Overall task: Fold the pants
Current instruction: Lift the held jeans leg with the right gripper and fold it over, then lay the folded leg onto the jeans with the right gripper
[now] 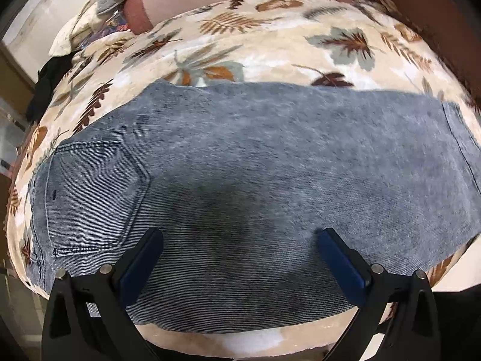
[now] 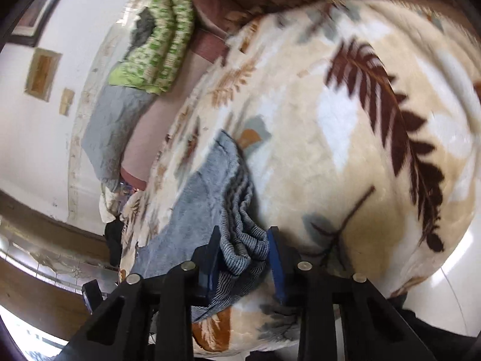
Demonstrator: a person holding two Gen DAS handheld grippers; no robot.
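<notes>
On plush leaf-print blanket point(image 1: 270, 45): ribbed denim pants point(image 1: 240, 156); right gripper point(image 2: 243, 240) pinching bunched hem, left gripper point(image 1: 240, 237) spread.

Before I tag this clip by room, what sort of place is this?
Probably a bedroom at home: jeans lie on a plush leaf-print blanket over what looks like a bed, with a folded green quilt and a grey pillow by the white wall.

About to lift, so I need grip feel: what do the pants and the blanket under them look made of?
Pants: apparently denim, washed grey-blue, matte; fine diagonal ribbing and a stitched back pocket show. Blanket: probably plush fleece, soft fuzzy nap, printed leaves.
</notes>
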